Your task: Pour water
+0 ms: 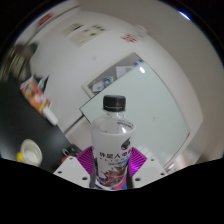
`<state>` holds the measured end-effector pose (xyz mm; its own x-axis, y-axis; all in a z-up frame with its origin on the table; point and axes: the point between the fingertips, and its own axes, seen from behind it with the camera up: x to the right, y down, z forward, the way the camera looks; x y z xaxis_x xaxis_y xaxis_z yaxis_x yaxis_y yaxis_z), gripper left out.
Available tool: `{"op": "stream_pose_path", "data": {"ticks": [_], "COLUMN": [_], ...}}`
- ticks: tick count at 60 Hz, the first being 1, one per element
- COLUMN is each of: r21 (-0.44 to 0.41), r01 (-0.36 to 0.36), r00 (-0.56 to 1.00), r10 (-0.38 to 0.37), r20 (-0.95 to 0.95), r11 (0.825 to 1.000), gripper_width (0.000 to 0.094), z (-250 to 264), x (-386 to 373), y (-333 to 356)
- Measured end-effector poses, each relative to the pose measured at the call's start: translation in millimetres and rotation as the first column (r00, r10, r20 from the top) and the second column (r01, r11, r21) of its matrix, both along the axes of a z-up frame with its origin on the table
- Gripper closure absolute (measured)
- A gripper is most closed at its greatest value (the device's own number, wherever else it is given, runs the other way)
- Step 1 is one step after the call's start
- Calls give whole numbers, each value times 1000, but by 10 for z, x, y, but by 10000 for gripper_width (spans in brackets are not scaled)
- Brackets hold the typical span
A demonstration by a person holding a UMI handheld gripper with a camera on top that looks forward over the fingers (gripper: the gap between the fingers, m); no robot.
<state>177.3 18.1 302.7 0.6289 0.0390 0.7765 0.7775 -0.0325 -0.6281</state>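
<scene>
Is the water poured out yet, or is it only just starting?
Only starting. The gripper already has the water bottle between its fingers, seemingly gripped and upright. Its black cap is on, so nothing looks poured. Uncapping and pouring are left. No cup for the water is clearly visible.

Bright, even indoor light on the white table. Strong fisheye bend: table edges curve near the rim. Water bottle in the centre is sharp, label legible, soft highlights on the clear plastic. Left side smeared and soft; items there indistinct. Shadows faint, falling just beside the bottle.
</scene>
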Motion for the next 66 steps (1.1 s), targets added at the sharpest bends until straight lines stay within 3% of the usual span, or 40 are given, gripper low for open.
{"op": "stream_pose_path", "data": {"ticks": [5,12,13,24,35,36,42,48,52,54,58,60,66], "r21": [-62,-183,-190,-318,-379,-344,-291,-276,-297,-334,-407,-429,-442], "r01": [-16,-35,-11,-44,-33,-39,-52,-42,-38,-36,-40,-14,23], "r00": [952,804,795,719,713,704,700,686,695,702,703,698,699], "r10": [-3,-81,-107,-191,-244,-218,-173,-174,-189,-214,-264,-298,-331], "r20": [-305,-588,-597,-668,-658,-676,-693,-706,-694,-679,-660,-651,-634], "r11": [998,982,982,947,925,938,955,960,954,942,912,903,897], "gripper_width": [532,533,533,534,530,526,515,442,379,311,63,107,89], "z": [-91,-634,-811,-1829,-2515,-2432,-2438,-2435,-2445,-2513,-2632,-2646,-2562], "x": [154,445,253,611,778,782,793,798,802,802,793,847,893], "y": [-31,-8,-62,5,-60,-37,-87,-97,-90,-107,-176,-220,-393]}}
